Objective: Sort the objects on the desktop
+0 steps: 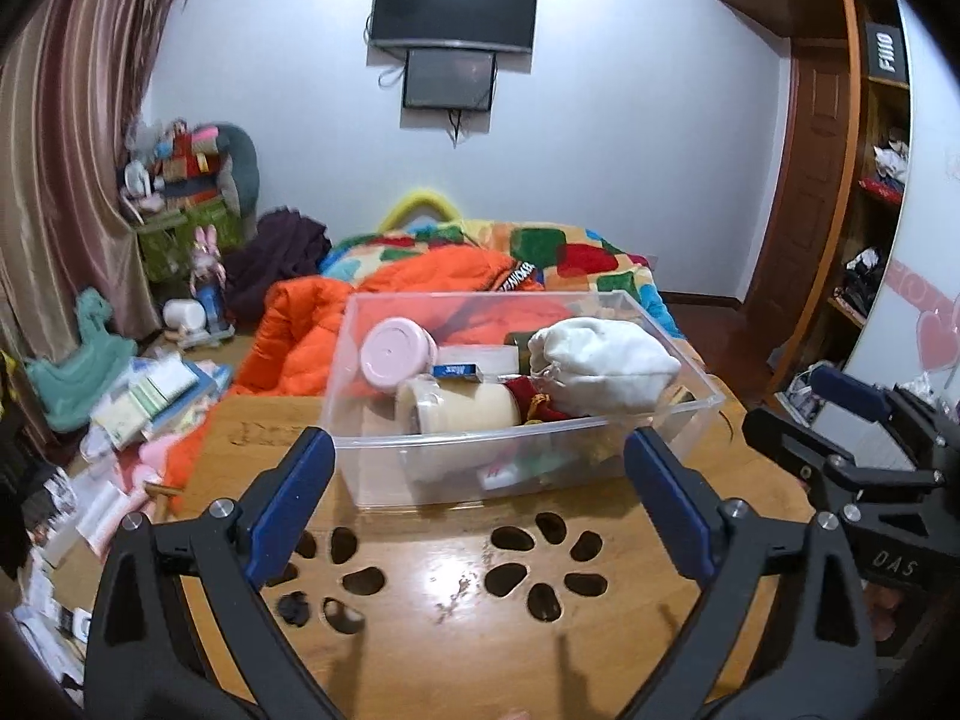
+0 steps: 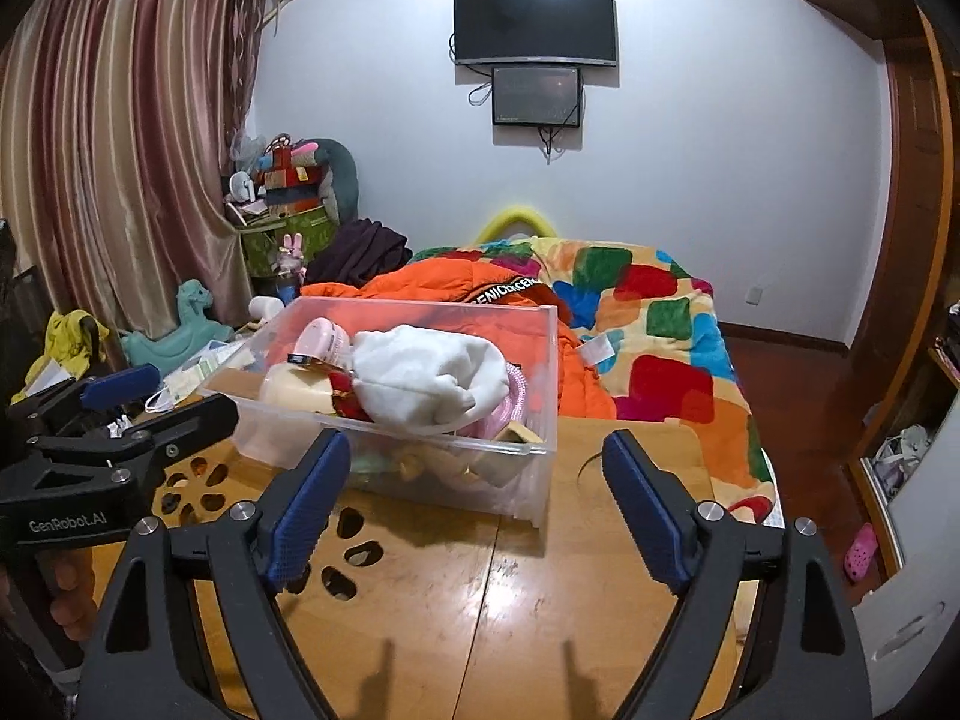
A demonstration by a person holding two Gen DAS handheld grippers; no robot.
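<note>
A clear plastic bin stands on the wooden table. In it lie a white cloth bag, a pink round lidded jar, a cream cylinder, a small blue box and a red item. My left gripper is open and empty, just short of the bin's near wall. My right gripper is open and empty, near the bin's right front corner; it also shows at the right edge of the left wrist view. The white bag tops the pile.
The table has paw-shaped cut-outs. A bed with an orange jacket and a colourful blanket lies behind the table. Toys, books and clutter cover the floor at left. Shelves stand at right.
</note>
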